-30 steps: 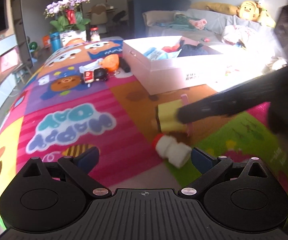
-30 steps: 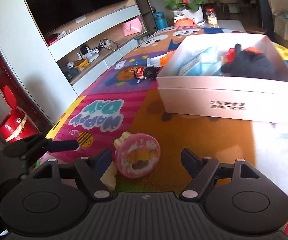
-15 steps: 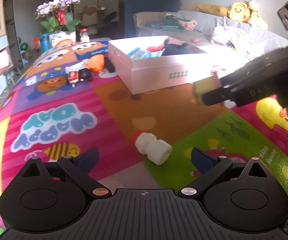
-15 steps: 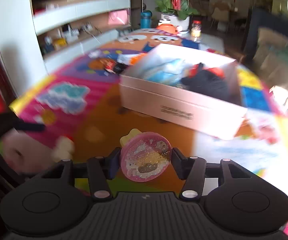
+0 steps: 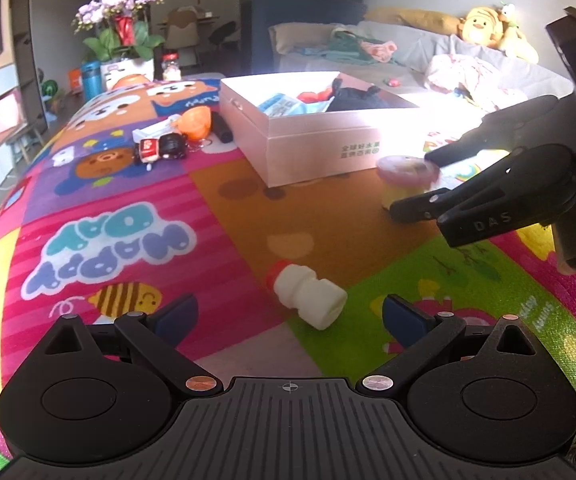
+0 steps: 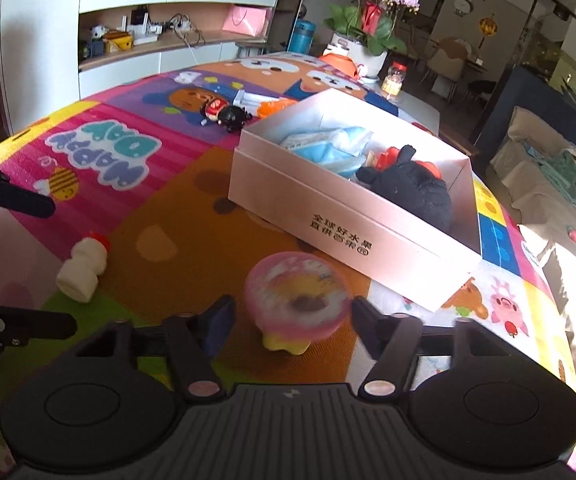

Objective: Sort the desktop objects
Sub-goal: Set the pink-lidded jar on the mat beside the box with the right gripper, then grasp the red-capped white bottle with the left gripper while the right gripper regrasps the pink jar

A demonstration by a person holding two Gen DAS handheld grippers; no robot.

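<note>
Pudding cup (image 6: 296, 300): pink lid, yellow body, blurred.

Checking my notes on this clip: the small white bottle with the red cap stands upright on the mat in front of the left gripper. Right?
Not quite. The white bottle lies on its side, not upright, on the mat in front of the left gripper, as the left wrist view shows.

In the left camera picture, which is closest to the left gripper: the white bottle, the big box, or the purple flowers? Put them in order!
From the left gripper:
1. White bottle, lying on the mat right in front, between the fingers' reach.
2. Big box, farther back, a bit to the right.
3. Purple flowers, way at the back on the left, past the end of the mat.
</note>
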